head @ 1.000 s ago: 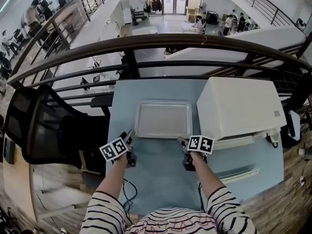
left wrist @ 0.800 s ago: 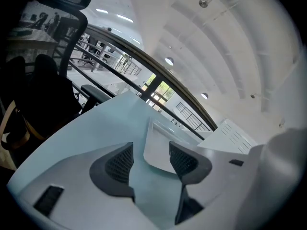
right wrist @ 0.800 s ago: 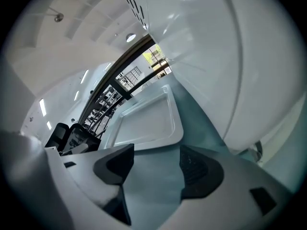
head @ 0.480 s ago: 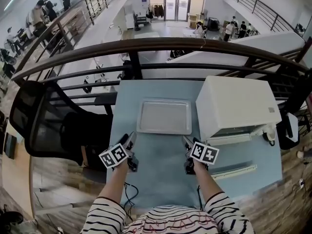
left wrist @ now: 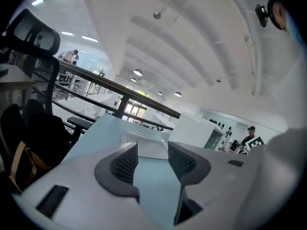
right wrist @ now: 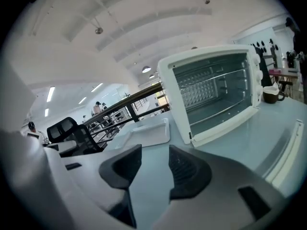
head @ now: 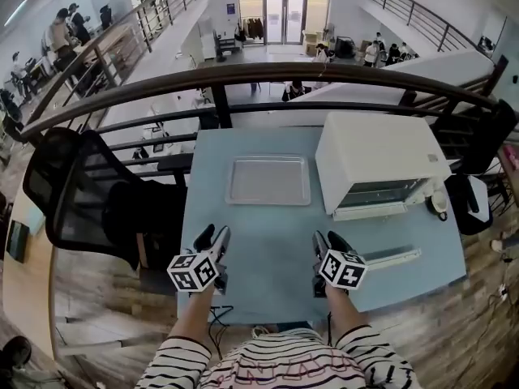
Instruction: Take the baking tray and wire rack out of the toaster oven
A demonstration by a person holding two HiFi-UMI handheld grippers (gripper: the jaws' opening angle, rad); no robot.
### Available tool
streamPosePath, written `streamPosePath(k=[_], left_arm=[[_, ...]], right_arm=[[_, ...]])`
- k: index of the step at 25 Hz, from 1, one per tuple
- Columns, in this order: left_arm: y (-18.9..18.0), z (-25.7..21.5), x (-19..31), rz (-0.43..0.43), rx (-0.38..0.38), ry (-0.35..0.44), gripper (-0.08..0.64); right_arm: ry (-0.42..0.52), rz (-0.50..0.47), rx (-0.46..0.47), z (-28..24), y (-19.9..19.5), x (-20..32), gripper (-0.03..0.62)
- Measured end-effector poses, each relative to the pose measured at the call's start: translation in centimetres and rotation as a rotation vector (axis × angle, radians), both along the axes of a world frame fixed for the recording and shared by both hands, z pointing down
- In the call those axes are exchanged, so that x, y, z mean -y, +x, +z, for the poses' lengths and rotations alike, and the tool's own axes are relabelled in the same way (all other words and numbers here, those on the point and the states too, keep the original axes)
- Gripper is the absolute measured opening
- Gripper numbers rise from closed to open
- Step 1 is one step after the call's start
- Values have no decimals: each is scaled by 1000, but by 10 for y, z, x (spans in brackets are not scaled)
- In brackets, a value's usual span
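Observation:
The silver baking tray (head: 268, 180) lies flat on the pale blue table (head: 268, 274), left of the white toaster oven (head: 381, 164). The oven's door (head: 392, 258) hangs open, and in the right gripper view a wire rack (right wrist: 213, 83) spans the cavity. My left gripper (head: 212, 237) hovers near the table's front edge, open with nothing between its pads (left wrist: 125, 164). My right gripper (head: 328, 240) hovers level with it, in front of the oven. Its jaws are closing with nothing between them. Both gripper views show the tray (left wrist: 146, 145) (right wrist: 146, 131) well ahead of the fingertips.
A black mesh office chair (head: 81, 193) stands off the table's left side. A dark railing (head: 259, 75) runs behind the table. A cup (head: 439, 205) sits right of the oven. A cable (head: 215, 310) hangs below the table's front edge.
Both grippers have drawn back from the tray's near corners toward the table's front edge and risen. The tray stays flat on the table.

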State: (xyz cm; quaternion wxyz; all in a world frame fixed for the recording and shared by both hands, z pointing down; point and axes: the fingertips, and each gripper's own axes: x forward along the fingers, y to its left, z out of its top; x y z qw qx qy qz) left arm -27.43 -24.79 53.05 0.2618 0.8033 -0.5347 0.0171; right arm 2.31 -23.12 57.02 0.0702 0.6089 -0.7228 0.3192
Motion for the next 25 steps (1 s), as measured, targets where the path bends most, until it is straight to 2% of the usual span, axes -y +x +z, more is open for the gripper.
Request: streamPosePath(k=[1,10,15,25], left_arm=[[3,-3,-10,8,6,10,213],[38,-6,-90,86,26,77,166],[42,0,-131,109,9,68,119],[77,5,-169,205,-11,59,66]], right_arm=[[10,12,-9,-2,4,-12,178],[44,113,8,0,31,-105,134],[29,167,-3,6,47,-154,100],[20,237,14,6,66,-192,74]])
